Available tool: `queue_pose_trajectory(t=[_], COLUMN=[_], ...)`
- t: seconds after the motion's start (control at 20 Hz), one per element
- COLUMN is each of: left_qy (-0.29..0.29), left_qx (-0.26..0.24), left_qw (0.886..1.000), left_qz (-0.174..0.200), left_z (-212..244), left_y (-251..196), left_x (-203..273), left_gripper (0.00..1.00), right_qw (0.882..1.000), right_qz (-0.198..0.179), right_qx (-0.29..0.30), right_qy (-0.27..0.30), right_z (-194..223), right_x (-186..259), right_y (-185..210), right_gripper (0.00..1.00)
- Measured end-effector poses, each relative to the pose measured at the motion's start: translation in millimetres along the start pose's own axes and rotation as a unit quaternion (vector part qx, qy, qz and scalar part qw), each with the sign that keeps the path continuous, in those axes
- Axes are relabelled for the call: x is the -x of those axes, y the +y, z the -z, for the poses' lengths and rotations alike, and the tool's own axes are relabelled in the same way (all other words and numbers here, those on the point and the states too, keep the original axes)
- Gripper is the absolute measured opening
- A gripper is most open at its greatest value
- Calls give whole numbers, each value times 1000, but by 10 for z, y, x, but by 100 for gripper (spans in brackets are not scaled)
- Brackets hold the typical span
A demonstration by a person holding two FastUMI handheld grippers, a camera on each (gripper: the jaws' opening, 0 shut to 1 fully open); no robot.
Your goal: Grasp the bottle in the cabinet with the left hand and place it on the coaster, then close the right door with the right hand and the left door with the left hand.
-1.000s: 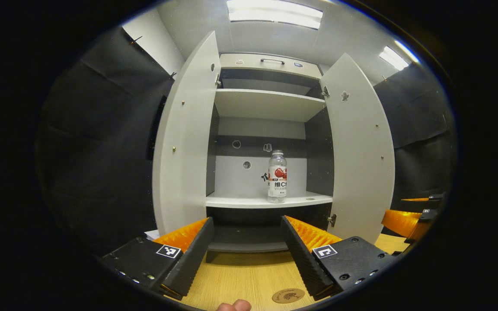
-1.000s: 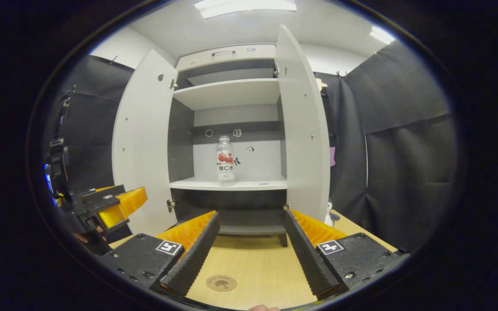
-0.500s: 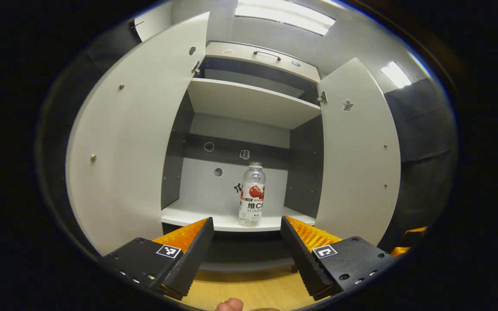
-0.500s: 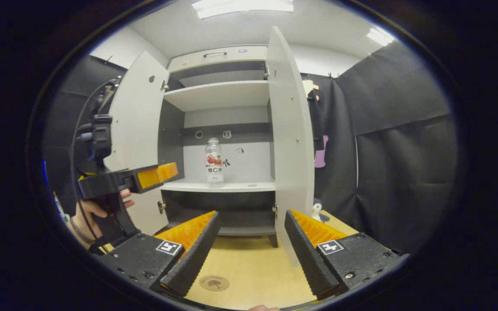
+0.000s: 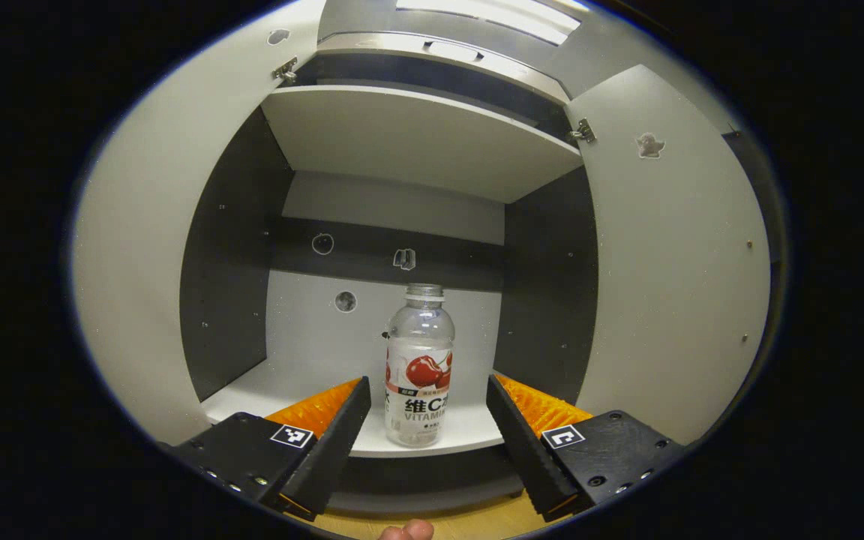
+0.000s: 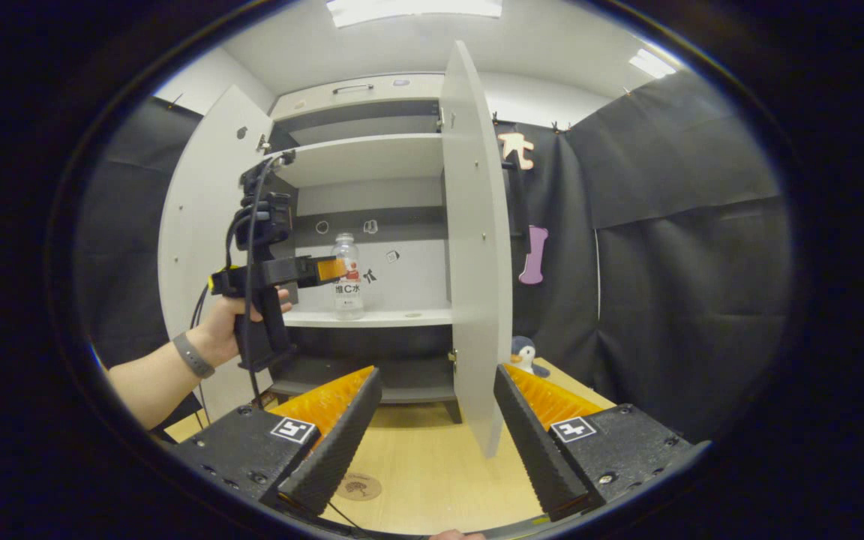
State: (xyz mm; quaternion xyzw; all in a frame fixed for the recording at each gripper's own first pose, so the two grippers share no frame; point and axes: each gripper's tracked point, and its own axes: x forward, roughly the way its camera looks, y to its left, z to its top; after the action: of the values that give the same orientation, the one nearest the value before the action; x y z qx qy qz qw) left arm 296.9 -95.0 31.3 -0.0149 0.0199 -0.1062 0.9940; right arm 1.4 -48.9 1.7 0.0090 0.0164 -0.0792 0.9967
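shelf (image 5: 469,439): bottle (image 5: 418,367) upright | table (image 6: 439,480): coaster (image 6: 358,486), cabinet (image 6: 372,161), penguin toy (image 6: 526,354)

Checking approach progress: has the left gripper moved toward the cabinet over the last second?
Yes. In the right gripper view the left gripper has advanced from beside the left door to the bottle on the lower shelf, jaws open.

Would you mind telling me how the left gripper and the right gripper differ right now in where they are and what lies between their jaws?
The left gripper is raised to the cabinet shelf, while the right gripper sits low over the table. The bottle stands between the left gripper's jaws, untouched; the right gripper's jaws frame bare tabletop and the right door's edge. Both are open.
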Motion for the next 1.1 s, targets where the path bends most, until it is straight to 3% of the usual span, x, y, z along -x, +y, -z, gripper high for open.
queue_pose_trajectory(t=[0.25,0.3,0.35,0.7,0.75,0.95,1.1], left_qy=[14,18,19,19,21,21,2], left_qx=[-26,-28,-28,-23,-23,-13,-23], left_qw=[1000,999,999,999,999,1000,1000], left_qz=[-6,-8,-10,-19,-20,-8,1], left_z=[139,158,171,132,133,60,-98], left_y=[18,21,25,99,119,96,82], left_x=[-443,-519,-585,-872,-874,-773,-424], left_gripper=[95,99,95,94,81,78,78], right_qw=[1000,1000,1000,1000,1000,1000,1000], right_qz=[14,17,18,19,18,9,-5], right_qx=[0,-1,-2,-9,-10,-7,-1], right_qy=[4,3,2,4,4,3,-1], right_z=[4,-7,-3,4,-1,-6,-26], right_x=[-105,-130,-146,-251,-254,-236,-207], right_y=[-117,-140,-160,-268,-271,-259,-200], right_gripper=[99,99,99,99,99,99,99])
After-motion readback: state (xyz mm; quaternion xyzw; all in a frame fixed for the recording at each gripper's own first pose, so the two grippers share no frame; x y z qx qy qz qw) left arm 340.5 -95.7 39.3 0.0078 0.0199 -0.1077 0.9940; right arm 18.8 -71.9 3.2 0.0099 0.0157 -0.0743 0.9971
